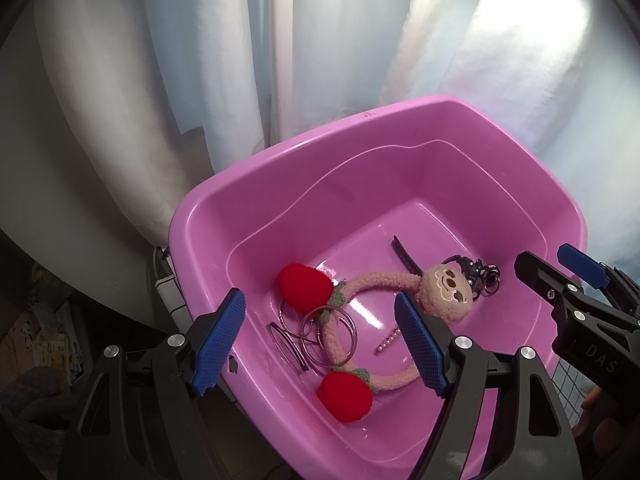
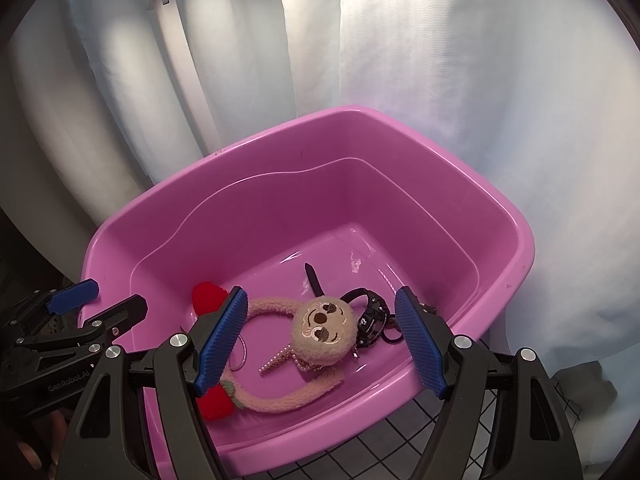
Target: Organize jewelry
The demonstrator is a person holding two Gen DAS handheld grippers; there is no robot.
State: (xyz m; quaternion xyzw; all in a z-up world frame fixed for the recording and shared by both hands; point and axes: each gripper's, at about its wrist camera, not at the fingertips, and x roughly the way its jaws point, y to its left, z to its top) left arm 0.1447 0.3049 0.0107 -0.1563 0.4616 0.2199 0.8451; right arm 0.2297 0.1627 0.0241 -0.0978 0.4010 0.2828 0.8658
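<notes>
A pink plastic tub holds the jewelry. Inside lies a fuzzy pink headband with a sloth face and red strawberries. Silver hoop bangles lie beside it, with a pearl hair clip, a black watch and dark rings. My left gripper is open and empty above the tub's near left side. My right gripper is open and empty above the near edge; it also shows in the left wrist view.
White curtains hang behind the tub. A black wire grid lies under the tub. Books and papers lie low at the left. The left gripper shows at the left of the right wrist view.
</notes>
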